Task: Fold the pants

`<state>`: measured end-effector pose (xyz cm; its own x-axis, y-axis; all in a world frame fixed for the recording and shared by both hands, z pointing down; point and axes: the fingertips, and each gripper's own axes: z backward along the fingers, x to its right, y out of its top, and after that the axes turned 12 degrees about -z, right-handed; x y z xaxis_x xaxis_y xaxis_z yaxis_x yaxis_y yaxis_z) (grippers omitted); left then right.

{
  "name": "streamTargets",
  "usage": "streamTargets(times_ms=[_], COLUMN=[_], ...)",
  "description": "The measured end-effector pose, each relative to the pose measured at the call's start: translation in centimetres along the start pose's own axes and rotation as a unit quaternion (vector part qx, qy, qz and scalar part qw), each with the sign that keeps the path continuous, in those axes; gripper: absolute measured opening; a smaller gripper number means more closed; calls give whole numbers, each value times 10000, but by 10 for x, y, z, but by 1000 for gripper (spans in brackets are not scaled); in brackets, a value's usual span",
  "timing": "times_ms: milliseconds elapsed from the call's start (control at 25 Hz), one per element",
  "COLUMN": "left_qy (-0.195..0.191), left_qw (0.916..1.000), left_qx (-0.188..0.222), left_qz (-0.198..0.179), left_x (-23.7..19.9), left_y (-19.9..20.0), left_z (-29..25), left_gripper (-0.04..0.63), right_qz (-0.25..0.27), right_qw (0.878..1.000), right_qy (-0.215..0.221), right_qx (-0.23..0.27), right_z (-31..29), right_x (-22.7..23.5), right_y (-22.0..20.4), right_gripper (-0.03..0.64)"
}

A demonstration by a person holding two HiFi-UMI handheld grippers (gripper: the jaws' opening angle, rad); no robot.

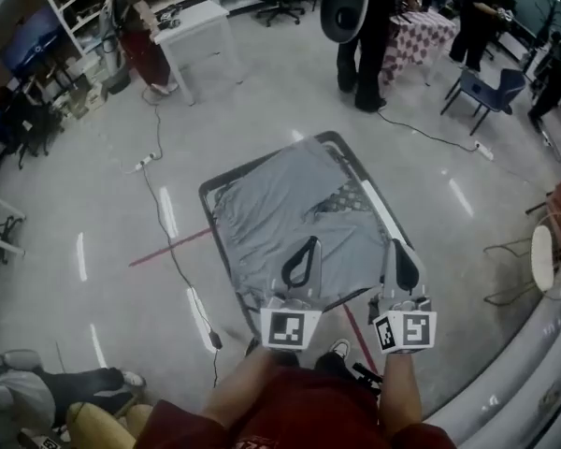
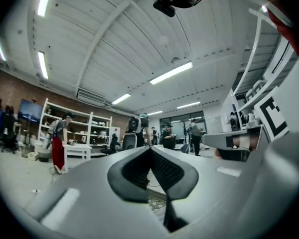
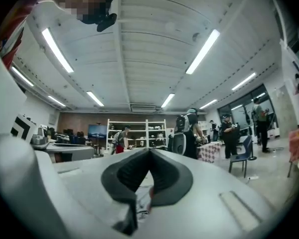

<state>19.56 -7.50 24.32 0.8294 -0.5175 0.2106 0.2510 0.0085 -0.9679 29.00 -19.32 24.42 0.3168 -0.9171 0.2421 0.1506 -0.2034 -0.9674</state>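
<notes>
Grey pants (image 1: pixel 271 218) lie spread over the counter (image 1: pixel 207 197): soft, light, limp cloth. I would pinch the near-edge corners. Left claw (image 1: pixel 309 244) and right claw (image 1: pixel 398 248) are both closed, apparently empty.

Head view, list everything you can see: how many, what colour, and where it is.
pants: one, grey, spread on the table
table: one, dark frame, middle of the floor
checked cloth: one, dark and light, showing under the pants toward the right
tape line: one, red, on the floor left of the table
cable: one, dark, on the floor left of the table
white table: one, white, top left
chair: one, blue, top right
left tongs: one, grey, shut, over the pants near their near edge
right tongs: one, grey, shut, at the table's near right edge
forearms: two, bare, bottom centre
</notes>
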Motion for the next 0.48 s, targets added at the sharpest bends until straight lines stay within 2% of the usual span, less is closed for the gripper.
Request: streamTargets(times_ms=[200,480], left_qy=[1033,1665], left_qw=[9942,9840], left_qx=[-220,-542], left_qz=[-200,-322], left_x=[7,22], left_y=[11,19], left_z=[37,72], left_gripper=[5,5], right_qz=[-153,-249], right_qw=[9956,9883], right_qy=[910,1457], right_qx=[-136,-364], right_z=[6,24], right_x=[0,-1], right_y=[6,6], right_gripper=[0,0])
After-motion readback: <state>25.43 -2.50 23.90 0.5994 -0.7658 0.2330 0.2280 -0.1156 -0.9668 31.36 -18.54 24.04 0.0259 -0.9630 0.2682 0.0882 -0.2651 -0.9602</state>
